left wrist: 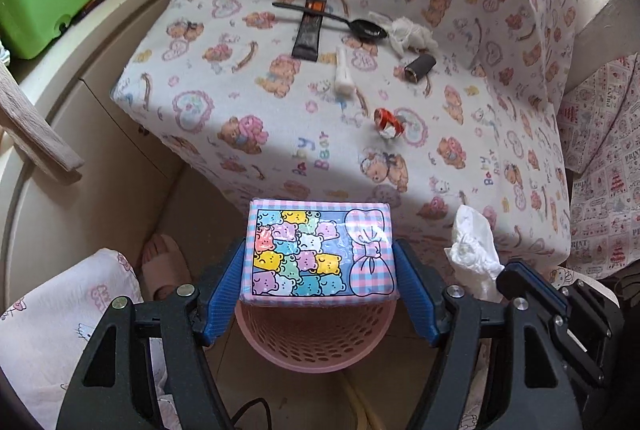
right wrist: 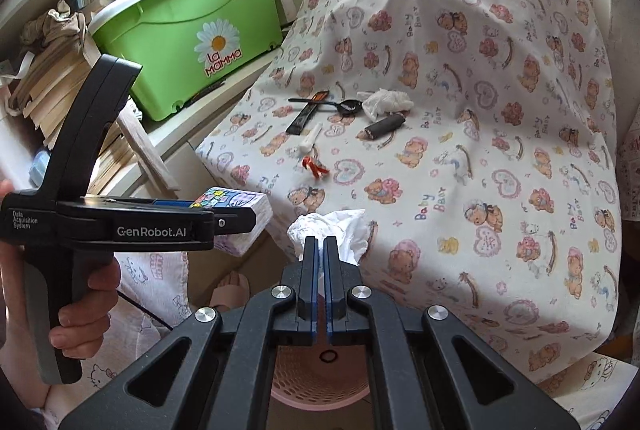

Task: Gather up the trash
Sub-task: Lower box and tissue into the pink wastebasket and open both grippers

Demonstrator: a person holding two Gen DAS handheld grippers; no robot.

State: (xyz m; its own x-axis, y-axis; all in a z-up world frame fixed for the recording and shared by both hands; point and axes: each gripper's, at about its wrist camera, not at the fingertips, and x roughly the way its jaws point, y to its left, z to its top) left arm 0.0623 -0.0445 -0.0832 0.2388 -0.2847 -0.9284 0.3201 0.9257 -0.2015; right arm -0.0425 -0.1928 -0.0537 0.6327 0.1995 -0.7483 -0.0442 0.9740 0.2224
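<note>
My left gripper (left wrist: pixel 320 254) is shut on a tissue pack (left wrist: pixel 320 250) printed with colourful bears and holds it over a pink mesh basket (left wrist: pixel 316 346) on the floor. My right gripper (right wrist: pixel 320 242) is shut on a crumpled white tissue (right wrist: pixel 340 226), beside the pack (right wrist: pixel 240 210) and above the same basket (right wrist: pixel 320 386). On the bear-print cloth (left wrist: pixel 248 78) farther off lie a black spoon (left wrist: pixel 332 18), a black sachet (left wrist: pixel 308 34), a white stick (left wrist: pixel 344 74), a dark roll (left wrist: pixel 420 66), a tissue wad (left wrist: pixel 412 34) and a red-and-white wrapper (left wrist: pixel 388 122).
A green "La Mamma" box (right wrist: pixel 192 42) sits on a low shelf at the left, with stacked books (right wrist: pixel 60 78) beside it. A foot in a slipper (left wrist: pixel 164 266) rests on the floor next to the basket. A patterned cover (left wrist: pixel 604 166) hangs at the right.
</note>
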